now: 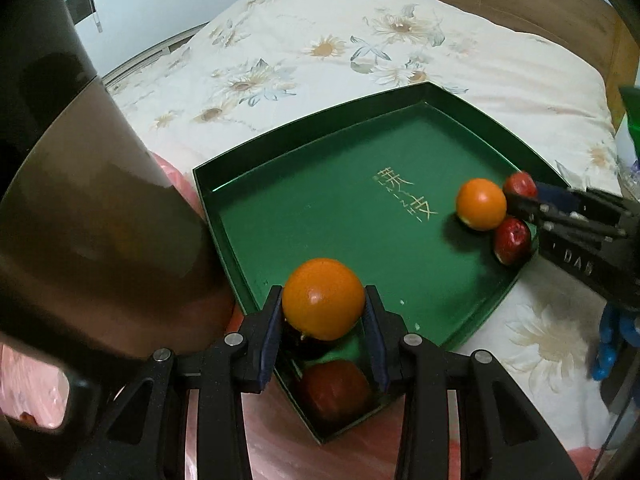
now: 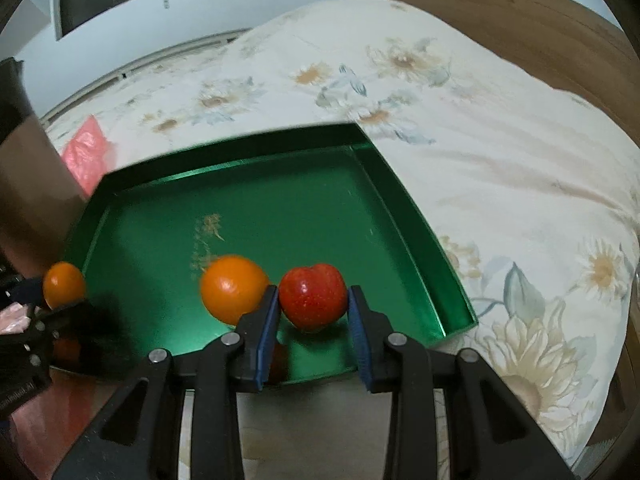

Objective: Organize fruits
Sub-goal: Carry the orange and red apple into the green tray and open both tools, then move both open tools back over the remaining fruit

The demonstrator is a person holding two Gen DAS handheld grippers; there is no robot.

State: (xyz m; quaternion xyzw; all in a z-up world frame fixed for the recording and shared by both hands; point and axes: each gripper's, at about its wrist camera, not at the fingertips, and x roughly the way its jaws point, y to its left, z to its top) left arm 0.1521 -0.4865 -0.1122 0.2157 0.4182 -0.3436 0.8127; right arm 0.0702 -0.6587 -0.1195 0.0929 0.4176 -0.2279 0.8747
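A green tray (image 1: 320,216) lies on a floral bedspread. My left gripper (image 1: 324,312) is shut on an orange (image 1: 323,304) over the tray's near corner, above a red fruit (image 1: 334,390) lying in that corner. My right gripper (image 2: 313,306) is shut on a red apple (image 2: 313,297) over the tray (image 2: 280,208), beside a second orange (image 2: 234,289) resting on the tray floor. In the left wrist view the right gripper (image 1: 520,204) comes in from the right, with that orange (image 1: 481,204) and two red fruits (image 1: 513,240) by it.
A large dark brown cylinder (image 1: 92,216) stands close at the left of the tray. A pink plastic bag (image 2: 86,152) lies on the bed behind the tray. A wooden headboard (image 2: 500,12) runs along the back. Blue and green objects (image 1: 616,332) sit at the right edge.
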